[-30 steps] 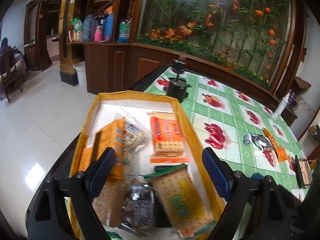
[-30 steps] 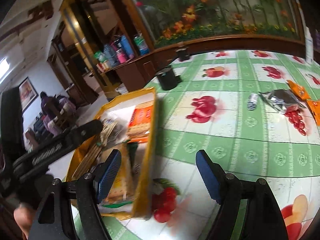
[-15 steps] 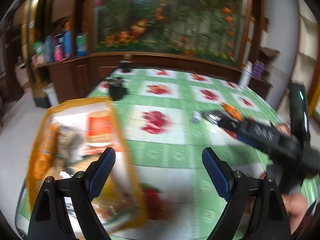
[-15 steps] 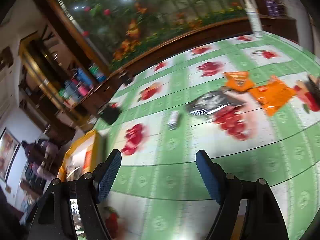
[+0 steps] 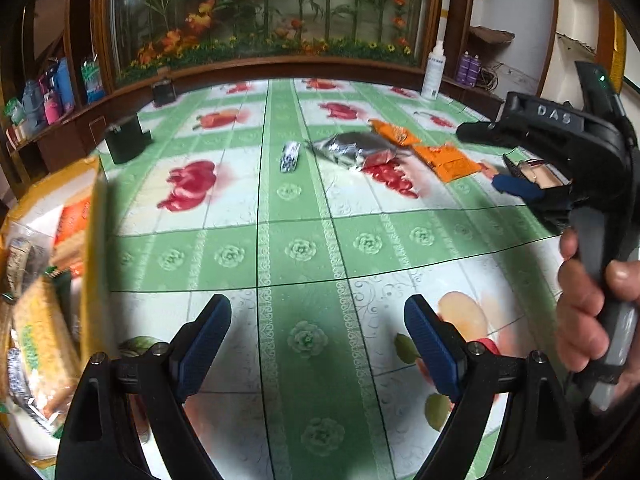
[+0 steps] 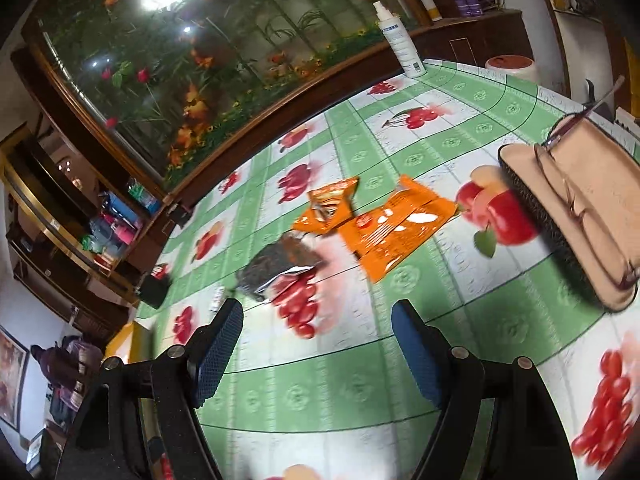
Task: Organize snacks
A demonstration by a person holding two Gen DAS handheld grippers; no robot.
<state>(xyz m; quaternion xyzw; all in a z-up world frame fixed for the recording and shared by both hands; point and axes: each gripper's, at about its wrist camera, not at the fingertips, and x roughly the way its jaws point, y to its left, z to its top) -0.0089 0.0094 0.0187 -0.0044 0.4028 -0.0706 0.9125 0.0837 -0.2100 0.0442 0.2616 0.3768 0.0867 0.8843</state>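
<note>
Snacks in crinkly orange packets (image 6: 384, 220), beyond the yellow cardboard tray (image 5: 94, 248), now face my swung-over, empty, released left claw (image 5: 318, 344) and right claw (image 6: 318, 354): next pick.

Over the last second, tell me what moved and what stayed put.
Both tools swung away from the yellow snack box, toward the loose packets. The left tool was over the box; the box is now at its left edge, and the right tool faces the silver packet and orange packets. Neither took hold of anything; both are open and empty. The packets, the small wrapped snack and the box stayed put.
</note>
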